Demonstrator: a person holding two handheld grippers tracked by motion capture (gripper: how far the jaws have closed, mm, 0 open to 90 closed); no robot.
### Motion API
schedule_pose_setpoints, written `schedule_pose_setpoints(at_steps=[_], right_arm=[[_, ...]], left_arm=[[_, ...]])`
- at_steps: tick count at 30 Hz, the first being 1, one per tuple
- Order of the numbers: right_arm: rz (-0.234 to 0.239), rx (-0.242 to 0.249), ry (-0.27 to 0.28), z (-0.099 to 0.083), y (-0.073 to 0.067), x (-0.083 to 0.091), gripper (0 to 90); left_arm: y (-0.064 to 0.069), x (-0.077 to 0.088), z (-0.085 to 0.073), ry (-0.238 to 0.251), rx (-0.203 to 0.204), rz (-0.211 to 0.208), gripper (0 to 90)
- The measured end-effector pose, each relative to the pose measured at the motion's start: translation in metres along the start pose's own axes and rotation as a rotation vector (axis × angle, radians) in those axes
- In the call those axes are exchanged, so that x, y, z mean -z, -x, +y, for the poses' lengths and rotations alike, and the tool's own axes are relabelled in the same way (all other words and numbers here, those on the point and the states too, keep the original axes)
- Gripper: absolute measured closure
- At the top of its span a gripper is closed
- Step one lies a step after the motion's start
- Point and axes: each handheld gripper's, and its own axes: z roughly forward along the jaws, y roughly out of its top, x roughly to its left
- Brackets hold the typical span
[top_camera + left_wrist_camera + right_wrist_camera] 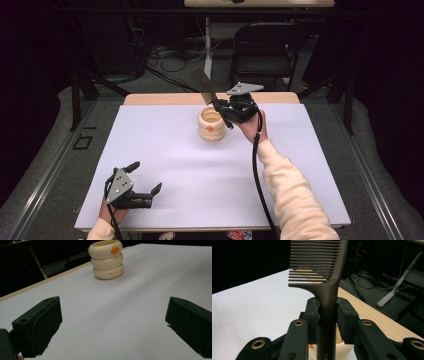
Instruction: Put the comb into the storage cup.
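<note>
Right gripper (223,107) is clamping the dark comb (325,285) by its handle above the cream ringed holder (212,124), left gripper (145,179) idling wide open near the table's (200,175) front; keeping the comb plumb over the opening should help.

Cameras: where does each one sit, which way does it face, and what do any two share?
High view: above the near table edge, looking forward and down; both forearms, left gripper, right gripper.
Left gripper view: low over the table, facing the cream holder between wide-open jaws.
Right gripper view: looks along jaws clamping a brown comb, toward cables on the floor.
Shared: the holder shows in the high and left gripper views.
</note>
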Motion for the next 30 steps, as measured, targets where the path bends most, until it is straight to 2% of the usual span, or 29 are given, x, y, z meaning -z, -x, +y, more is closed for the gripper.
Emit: schedule_pose_setpoints(at_steps=[30], right_arm=[[-0.001, 0.004, -0.008, 0.014, 0.009, -0.031, 72.1]], left_arm=[[0.0, 0.0, 0.0, 0.001, 0.001, 0.002, 0.8]])
